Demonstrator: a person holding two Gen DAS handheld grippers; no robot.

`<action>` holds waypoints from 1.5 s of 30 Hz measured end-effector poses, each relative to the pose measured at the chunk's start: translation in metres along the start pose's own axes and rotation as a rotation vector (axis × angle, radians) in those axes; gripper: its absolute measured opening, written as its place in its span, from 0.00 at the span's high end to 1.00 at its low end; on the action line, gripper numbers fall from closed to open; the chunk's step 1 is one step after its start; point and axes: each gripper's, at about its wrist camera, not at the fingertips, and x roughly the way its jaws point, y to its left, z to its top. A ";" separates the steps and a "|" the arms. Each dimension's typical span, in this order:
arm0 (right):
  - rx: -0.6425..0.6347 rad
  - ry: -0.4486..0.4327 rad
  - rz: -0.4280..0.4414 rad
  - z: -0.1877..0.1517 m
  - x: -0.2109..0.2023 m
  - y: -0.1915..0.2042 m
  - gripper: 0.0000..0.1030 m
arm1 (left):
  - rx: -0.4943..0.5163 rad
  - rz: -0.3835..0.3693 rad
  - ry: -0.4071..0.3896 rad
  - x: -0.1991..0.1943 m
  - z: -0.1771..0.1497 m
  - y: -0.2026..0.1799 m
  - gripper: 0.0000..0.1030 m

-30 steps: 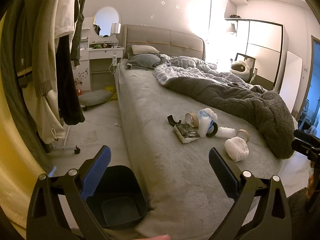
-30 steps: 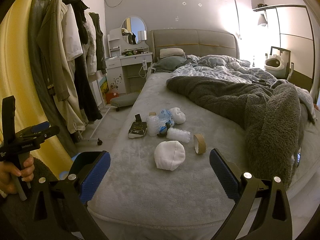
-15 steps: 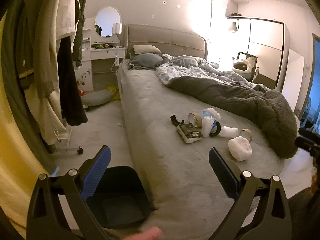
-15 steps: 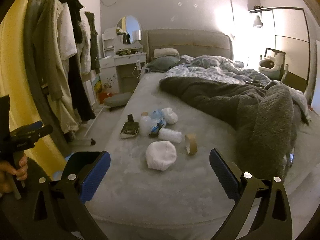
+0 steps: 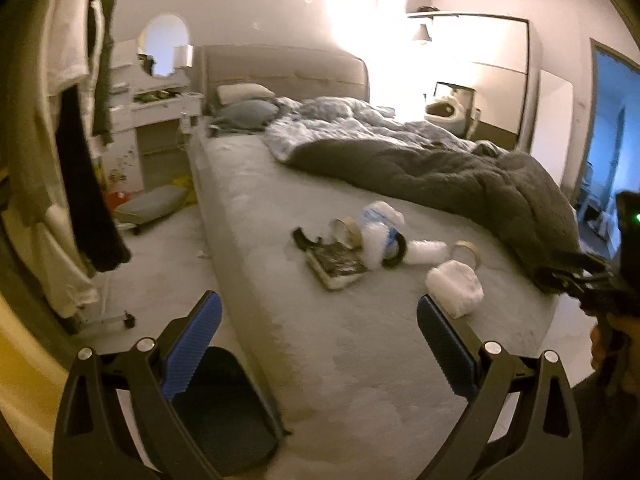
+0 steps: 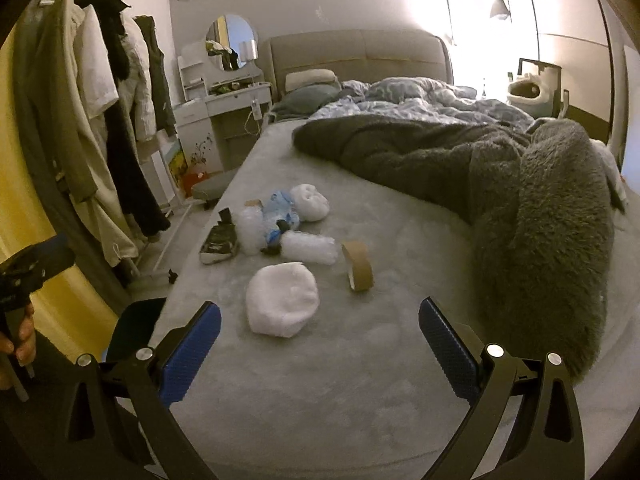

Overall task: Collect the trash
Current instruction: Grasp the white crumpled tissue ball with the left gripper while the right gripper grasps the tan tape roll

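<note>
Trash lies in a cluster on the grey bed (image 6: 360,380): a white crumpled wad (image 6: 282,304) (image 5: 454,290), a brown tape roll (image 6: 359,266) (image 5: 466,250), a bubble-wrap roll (image 6: 308,249), a blue-white plastic bag (image 6: 282,208) (image 5: 378,226) and a dark flat packet (image 6: 219,240) (image 5: 336,262). My right gripper (image 6: 319,354) stands open just short of the white wad, nothing between its fingers. My left gripper (image 5: 318,346) is open too, over the bed's left edge, above a dark bin (image 5: 224,404) on the floor.
A thick grey blanket (image 6: 540,208) is heaped along the bed's right side. Clothes hang on a rack (image 6: 108,128) at the left, with a white dressing table (image 6: 224,112) and a low cushion (image 5: 150,202) on the floor beyond.
Both grippers have moved closer to the bed; the trash looks larger in the right wrist view. The left view has swung left and blurred. Neither gripper has changed its opening.
</note>
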 end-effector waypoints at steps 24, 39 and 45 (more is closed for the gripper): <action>-0.070 0.141 0.055 0.027 0.082 -0.022 0.37 | 0.148 -0.239 0.167 0.091 -0.015 -0.074 0.16; -0.011 0.170 0.112 0.027 0.102 -0.047 0.43 | 0.137 -0.329 0.207 0.146 -0.007 -0.118 0.15; 0.003 0.158 0.128 0.032 0.106 -0.050 0.46 | 0.136 -0.350 0.219 0.163 -0.003 -0.131 0.16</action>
